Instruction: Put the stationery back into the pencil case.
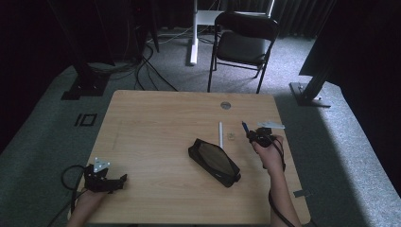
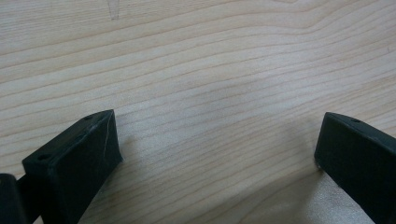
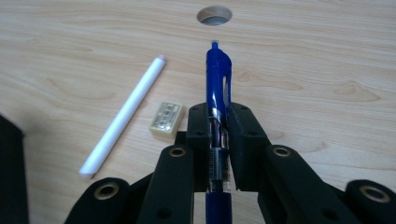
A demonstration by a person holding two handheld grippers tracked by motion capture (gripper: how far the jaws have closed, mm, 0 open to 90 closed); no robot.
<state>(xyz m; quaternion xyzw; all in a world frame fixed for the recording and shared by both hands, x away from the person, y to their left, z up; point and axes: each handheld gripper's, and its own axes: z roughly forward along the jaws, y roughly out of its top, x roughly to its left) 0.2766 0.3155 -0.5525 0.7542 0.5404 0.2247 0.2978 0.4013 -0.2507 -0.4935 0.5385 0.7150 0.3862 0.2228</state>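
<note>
My right gripper [image 3: 218,122] is shut on a blue pen [image 3: 217,84], which lies along the jaws and juts out past them. From above, that gripper [image 1: 259,136] is held over the table's right side with the pen [image 1: 245,126] pointing up and away. A white pen [image 3: 124,114] and a small eraser [image 3: 166,115] lie on the wood just left of it. A black pencil case [image 1: 213,161] lies open in the middle of the table. My left gripper [image 1: 124,178] rests at the near left corner, open, with bare wood [image 2: 219,135] between its jaws.
The wooden table [image 1: 156,118] has a round cable hole [image 1: 225,105] near its far edge. A black folding chair [image 1: 242,42] stands beyond the table. Cables run over the grey floor at the left.
</note>
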